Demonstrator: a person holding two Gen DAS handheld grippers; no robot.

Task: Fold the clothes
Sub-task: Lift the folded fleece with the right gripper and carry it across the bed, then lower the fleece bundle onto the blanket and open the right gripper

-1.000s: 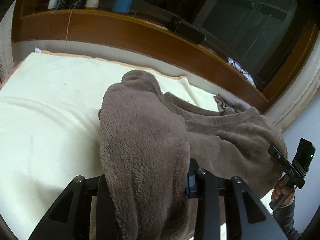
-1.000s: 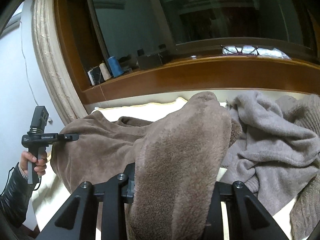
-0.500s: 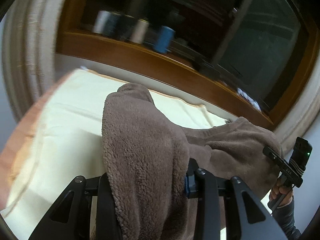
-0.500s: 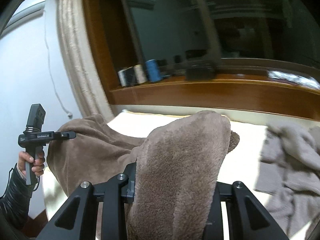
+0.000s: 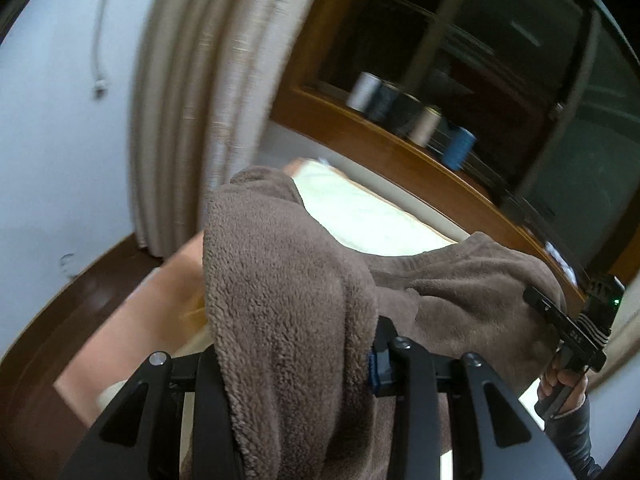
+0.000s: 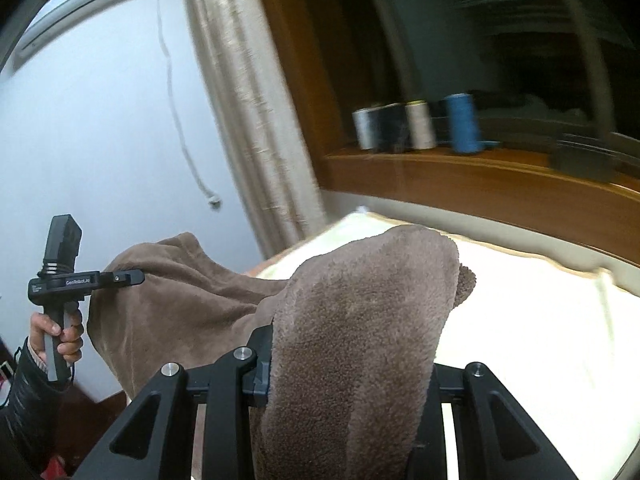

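Observation:
A brown fleece garment [image 5: 288, 280] hangs lifted between both grippers, above the cream bed cover [image 5: 360, 216]. My left gripper [image 5: 296, 364] is shut on one end, and the fleece drapes over its fingers and hides the tips. In the right wrist view the same garment [image 6: 360, 300] covers my right gripper [image 6: 348, 372], which is shut on the other end. Each view shows the other gripper from the side, held by a hand: the right gripper [image 5: 538, 300] at the far right, the left gripper [image 6: 132, 278] at the far left. The fleece sags between them.
A beige curtain [image 6: 248, 120] hangs by a pale wall at the left. A wooden window sill [image 6: 480, 184] carries several thread spools [image 6: 462, 122]. Dark wooden floor [image 5: 72, 292] lies beyond the bed's left edge. The cream cover [image 6: 520, 320] stretches to the right.
Both grippers have swung left with the fleece, lifting it off the bed. The curtain and wall have come into view, and the grey clothes pile has left the right wrist view.

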